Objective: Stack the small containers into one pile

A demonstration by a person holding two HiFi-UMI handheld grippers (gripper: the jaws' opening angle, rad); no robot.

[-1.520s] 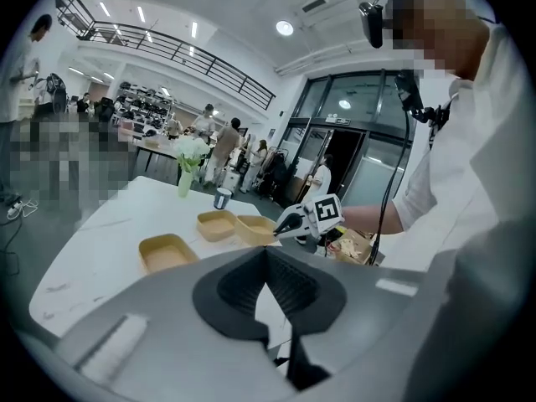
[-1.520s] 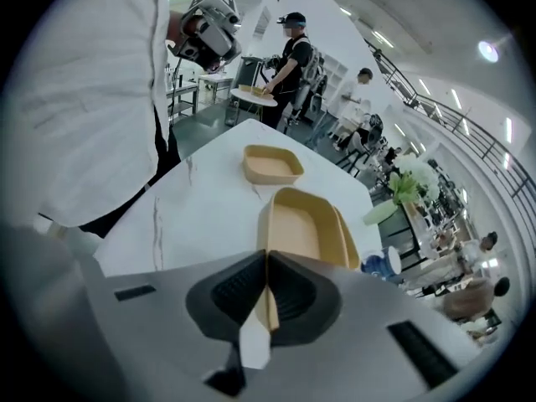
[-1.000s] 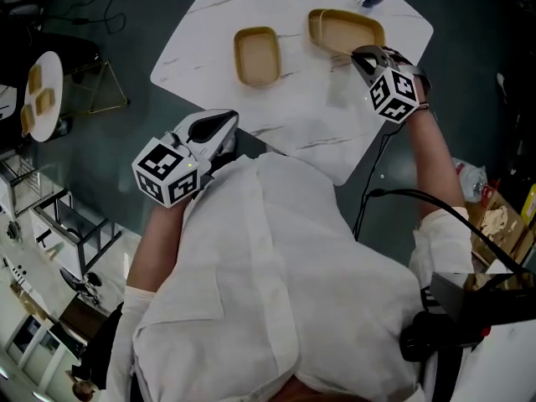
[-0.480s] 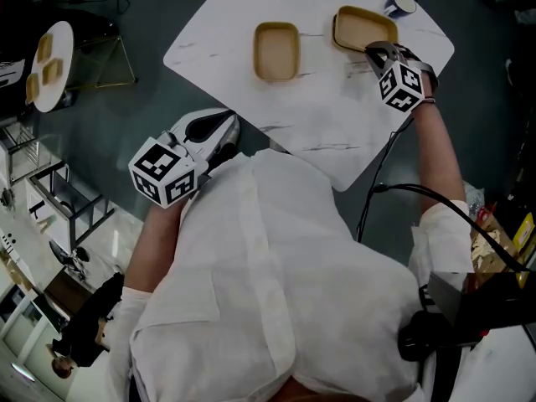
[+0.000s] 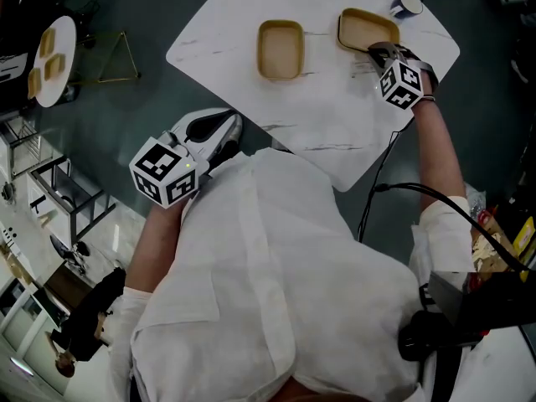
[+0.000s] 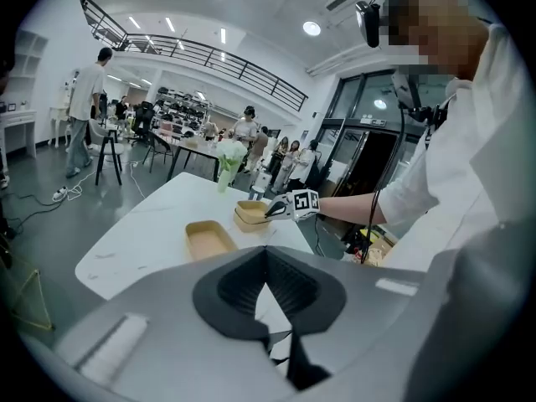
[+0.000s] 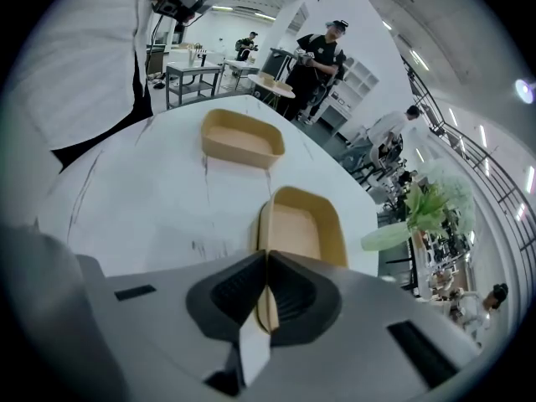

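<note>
Two tan containers are on the white marble table (image 5: 318,115). The left container (image 5: 280,48) (image 7: 241,141) (image 6: 209,239) lies alone, open side up. My right gripper (image 5: 377,53) (image 6: 280,208) is shut on the near rim of the right container (image 5: 364,28) (image 7: 301,224) (image 6: 249,213), low over or on the tabletop; its edge looks doubled, perhaps two nested. My left gripper (image 5: 226,128) hangs by the table's near edge, close to the person's white shirt, its jaws together on nothing.
A small blue-and-white cup (image 5: 406,5) stands at the table's far right corner, beside a green plant (image 7: 427,208). A round side table (image 5: 46,57) at far left carries more tan containers. A black cable (image 5: 402,195) runs along the right arm. People stand in the hall behind.
My right gripper has sunk toward the tabletop with the right container still in its jaws. The left gripper has hardly moved. The head view has shifted a little.
</note>
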